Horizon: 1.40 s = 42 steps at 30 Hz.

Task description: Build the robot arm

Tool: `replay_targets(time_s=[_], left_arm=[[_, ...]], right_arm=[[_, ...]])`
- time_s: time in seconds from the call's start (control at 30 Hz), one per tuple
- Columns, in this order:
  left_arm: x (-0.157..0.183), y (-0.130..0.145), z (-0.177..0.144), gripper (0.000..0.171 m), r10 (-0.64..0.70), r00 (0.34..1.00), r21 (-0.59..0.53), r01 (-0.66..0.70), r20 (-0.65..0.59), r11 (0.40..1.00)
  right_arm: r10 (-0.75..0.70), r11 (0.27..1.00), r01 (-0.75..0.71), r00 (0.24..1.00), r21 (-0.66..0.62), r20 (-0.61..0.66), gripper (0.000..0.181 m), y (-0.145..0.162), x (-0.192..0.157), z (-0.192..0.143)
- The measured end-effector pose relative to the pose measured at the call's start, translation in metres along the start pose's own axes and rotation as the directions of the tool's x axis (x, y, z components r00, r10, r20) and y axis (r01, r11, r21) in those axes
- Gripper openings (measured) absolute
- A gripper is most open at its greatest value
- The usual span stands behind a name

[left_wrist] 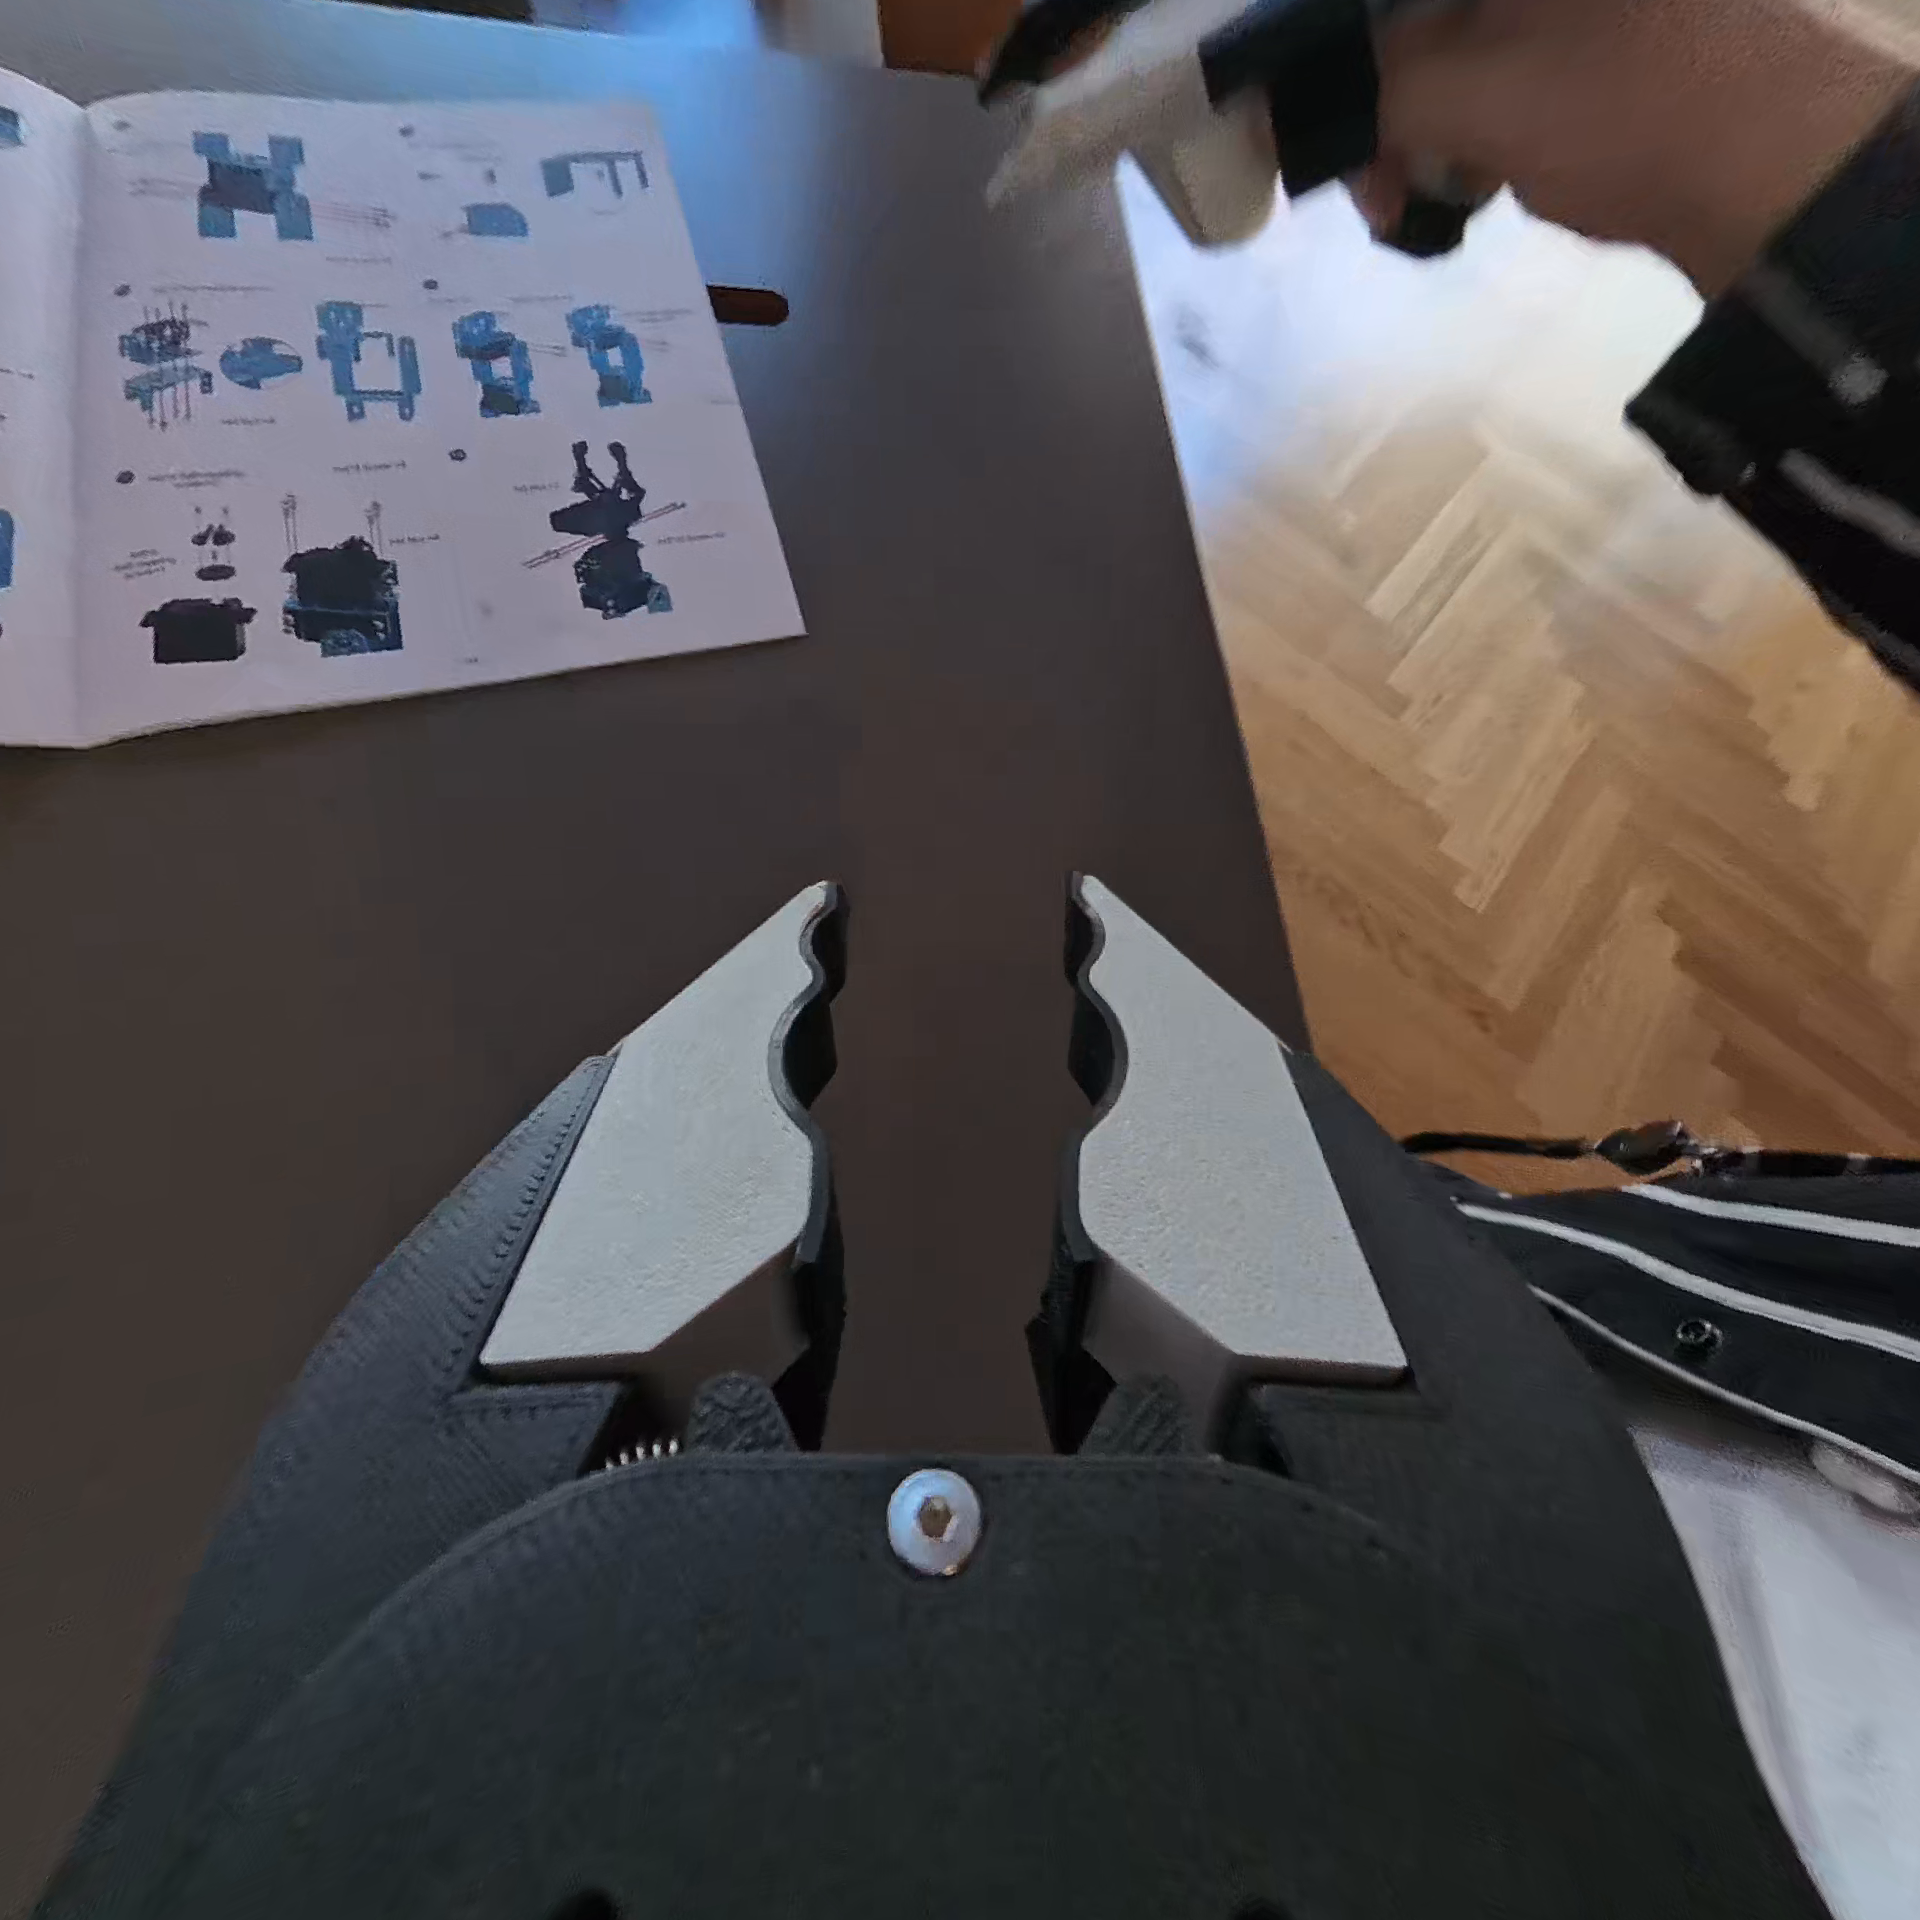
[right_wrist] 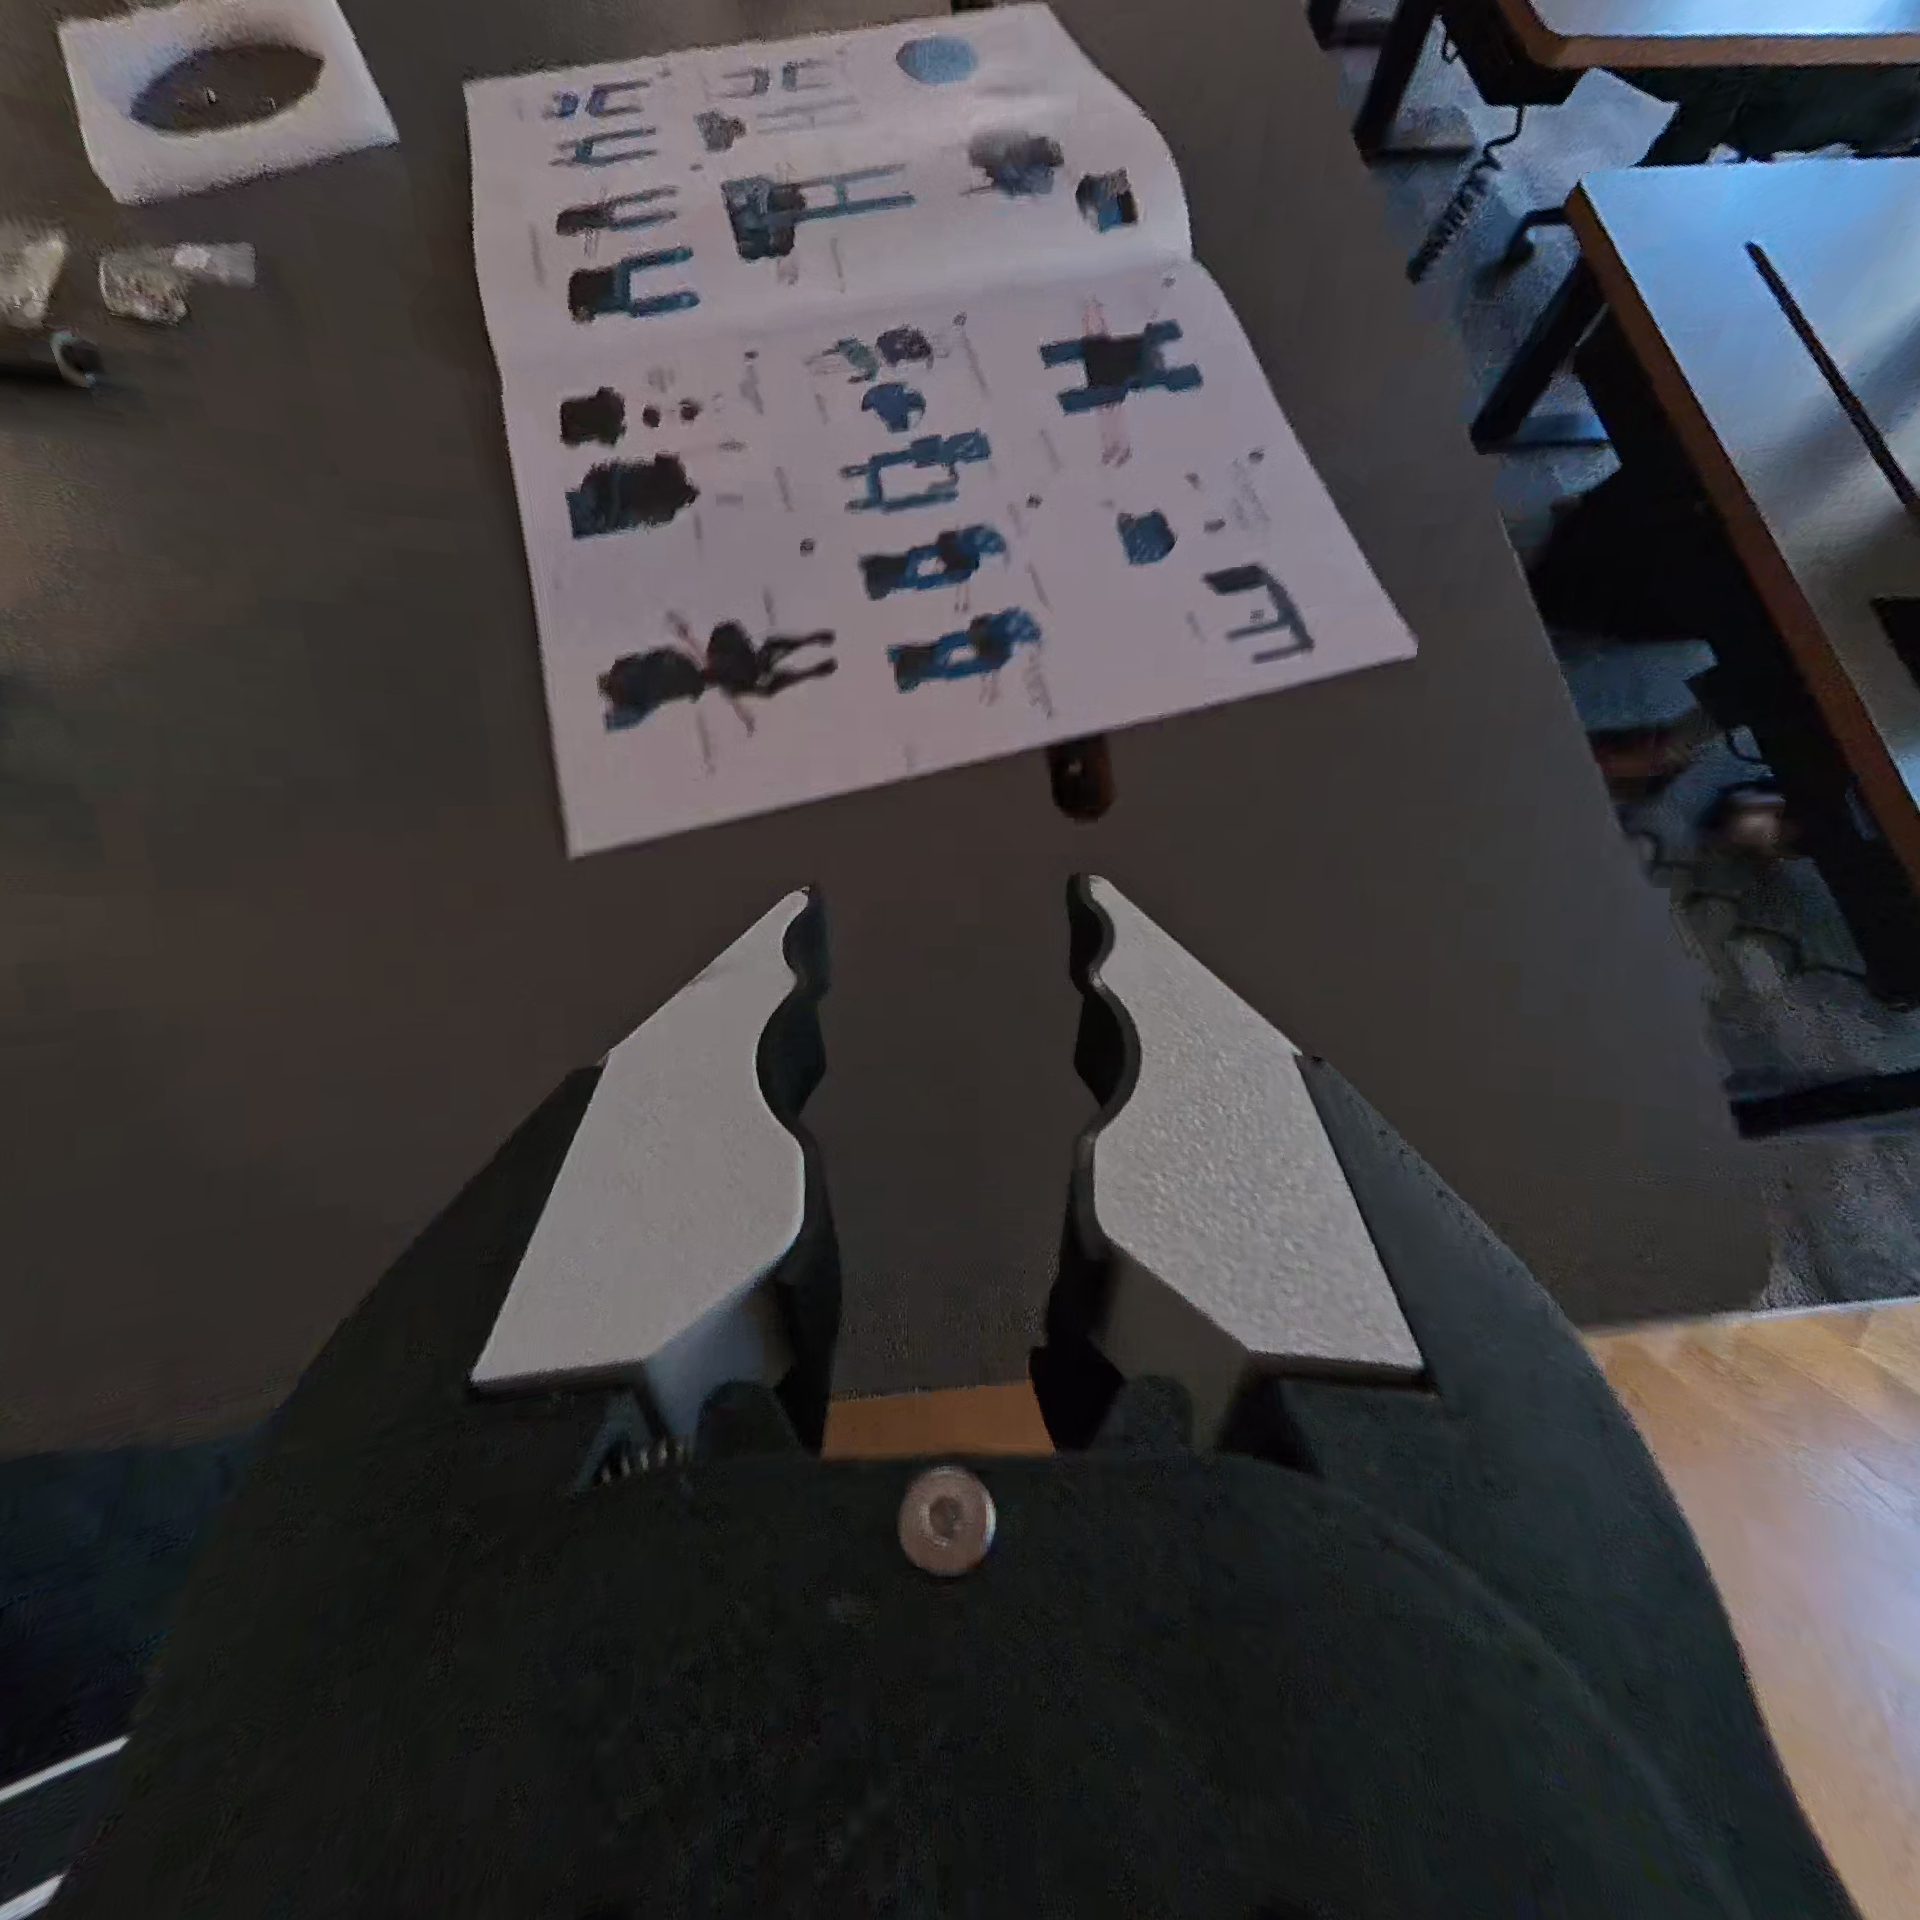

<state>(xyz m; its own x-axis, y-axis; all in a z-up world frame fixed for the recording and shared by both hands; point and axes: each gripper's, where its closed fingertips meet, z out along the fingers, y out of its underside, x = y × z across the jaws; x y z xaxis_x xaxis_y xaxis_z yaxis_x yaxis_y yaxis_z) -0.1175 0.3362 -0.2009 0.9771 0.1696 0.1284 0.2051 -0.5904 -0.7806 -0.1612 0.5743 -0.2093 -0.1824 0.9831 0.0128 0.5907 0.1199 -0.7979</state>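
My left gripper point(left_wrist: 951, 899) is open and empty above the dark brown table point(left_wrist: 623, 935). An open white instruction booklet point(left_wrist: 395, 395) with blue and black diagrams lies to its upper left. A small dark reddish-brown piece point(left_wrist: 746, 305) pokes out from the booklet's right edge. My right gripper point(right_wrist: 940, 899) is open and empty over the table point(right_wrist: 260, 935), just short of the booklet point(right_wrist: 883, 416) and the dark piece point(right_wrist: 1081, 779). The right gripper also shows blurred in the left wrist view point(left_wrist: 1132, 125), held in a hand at the top right.
A white foam block with a dark oval hollow point(right_wrist: 223, 94) and small clear bags of parts point(right_wrist: 145, 275) lie at the far left. The table edge drops to a herringbone wood floor point(left_wrist: 1558, 675). Other desks point(right_wrist: 1766, 364) stand to the right. A striped dark sleeve point(left_wrist: 1714, 1278) is close by. The grippers' ends are close to 25 cm from one another. The dark piece point(right_wrist: 1081, 779) is about 11 cm from my right fingertips. It turns up in the left wrist view point(left_wrist: 755, 307) as well.
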Motion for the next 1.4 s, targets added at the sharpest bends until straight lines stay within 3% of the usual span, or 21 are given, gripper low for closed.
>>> replay_targets(time_s=[0.27, 0.47, 0.53, 0.73, 1.0, 1.17, 1.4], left_arm=[[-0.057, -0.025, 0.084, 0.04, -0.154, 0.963, 0.006, 0.157, 0.223, 0.988], [-0.099, -0.022, 0.12, 0.042, -0.267, 0.878, 0.025, 0.281, 0.397, 0.959], [-0.104, -0.021, 0.125, 0.041, -0.316, 0.854, 0.065, 0.318, 0.412, 0.946], [-0.134, -0.021, 0.118, 0.041, -0.333, 0.784, 0.174, 0.284, 0.523, 0.943], [-0.164, -0.01, 0.103, 0.042, -0.435, 0.671, 0.244, 0.364, 0.6, 0.899], [-0.173, 0.008, 0.092, 0.041, -0.517, 0.6, 0.267, 0.458, 0.611, 0.848], [-0.173, 0.009, 0.089, 0.039, -0.546, 0.598, 0.291, 0.474, 0.587, 0.831]], right_arm=[[-0.156, 0.987, 0.137, 0.937, 0.081, 0.313, 0.047, -0.085, 0.083, 0.125], [-0.157, 0.986, 0.159, 0.845, 0.04, 0.511, 0.055, -0.105, 0.104, 0.22], [-0.162, 0.983, 0.18, 0.828, 0.019, 0.537, 0.048, -0.107, 0.102, 0.239], [-0.249, 0.935, 0.351, 0.743, -0.044, 0.621, 0.049, -0.117, 0.087, 0.264], [-0.238, 0.925, 0.379, 0.628, -0.023, 0.741, 0.05, -0.124, 0.068, 0.284], [-0.243, 0.938, 0.348, 0.626, 0.014, 0.741, 0.048, -0.121, 0.06, 0.281], [-0.279, 0.925, 0.378, 0.619, 0.033, 0.734, 0.044, -0.115, 0.054, 0.278]])
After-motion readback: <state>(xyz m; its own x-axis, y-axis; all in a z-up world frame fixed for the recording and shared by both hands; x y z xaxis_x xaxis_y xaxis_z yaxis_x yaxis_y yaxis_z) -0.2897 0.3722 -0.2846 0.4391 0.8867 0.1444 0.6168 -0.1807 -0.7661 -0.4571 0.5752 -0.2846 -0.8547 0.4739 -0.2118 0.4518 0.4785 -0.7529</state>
